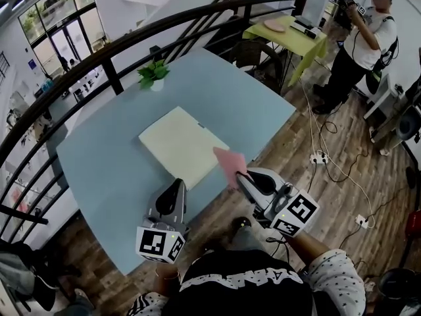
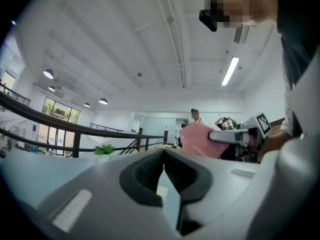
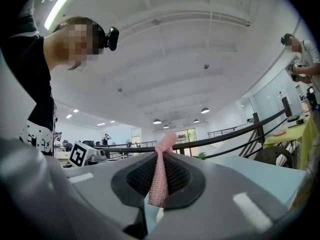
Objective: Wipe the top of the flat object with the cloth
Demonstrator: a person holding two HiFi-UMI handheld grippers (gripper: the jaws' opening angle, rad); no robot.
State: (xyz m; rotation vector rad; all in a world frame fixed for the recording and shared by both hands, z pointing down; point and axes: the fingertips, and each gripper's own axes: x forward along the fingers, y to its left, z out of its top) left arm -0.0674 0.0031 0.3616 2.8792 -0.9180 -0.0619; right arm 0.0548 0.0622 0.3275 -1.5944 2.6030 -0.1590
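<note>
Currently right gripper (image 1: 241, 177) clamps cloth (image 1: 229, 165) pointing forward toward flat object (image 1: 179, 143); left gripper (image 1: 176, 185) closed.

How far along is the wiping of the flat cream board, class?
Done: the pink cloth is picked up, clamped in the right gripper. In hand: it hangs by the near edge of the cream board; contact can't be judged. Left: wiping the board's whole top. The left gripper is shut and empty.

No legible text; shirt lettering (image 1: 247, 282) too distorted.
</note>
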